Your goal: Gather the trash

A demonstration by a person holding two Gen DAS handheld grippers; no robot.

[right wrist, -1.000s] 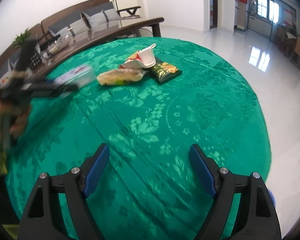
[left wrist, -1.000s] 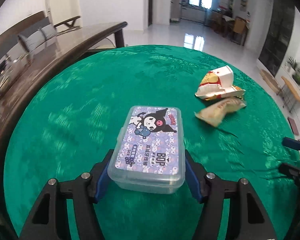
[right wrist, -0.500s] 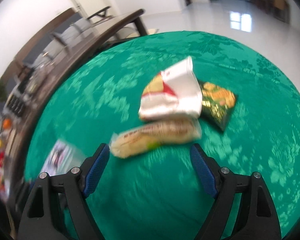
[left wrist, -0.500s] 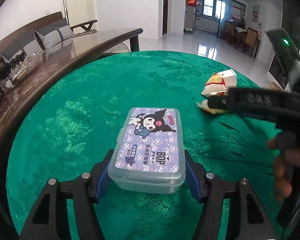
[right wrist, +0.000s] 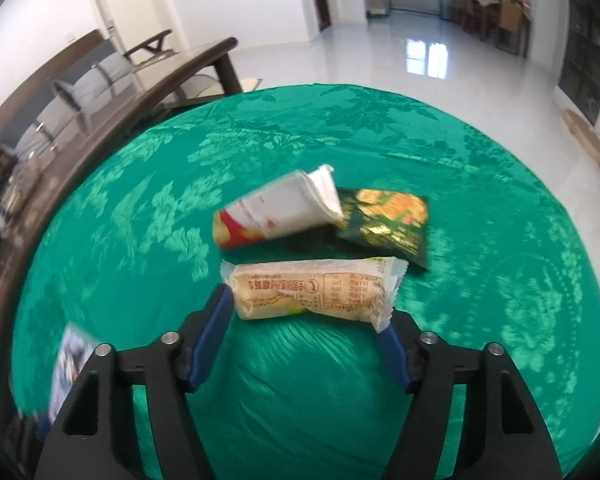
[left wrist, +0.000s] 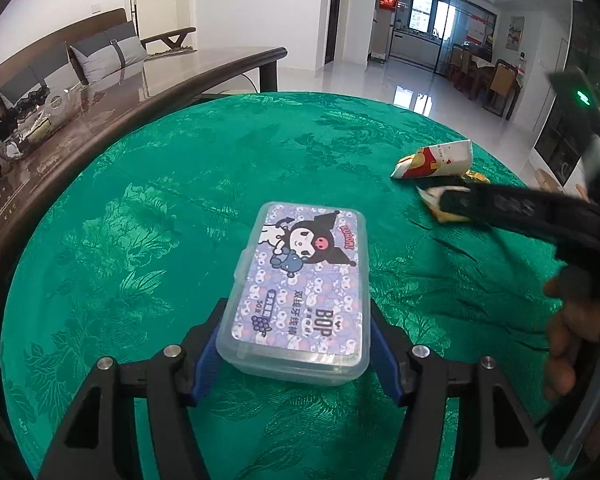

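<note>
On the green tablecloth (left wrist: 148,208), the left gripper (left wrist: 294,354) pinched a clear plastic box (left wrist: 298,292) with a cartoon label. The right gripper (right wrist: 306,326) was closing around a pale snack wrapper (right wrist: 312,292), its jaws at the wrapper's ends. Just behind the wrapper lay a crushed paper cup (right wrist: 278,212) and, touching it, a dark green snack packet (right wrist: 388,224).
</note>
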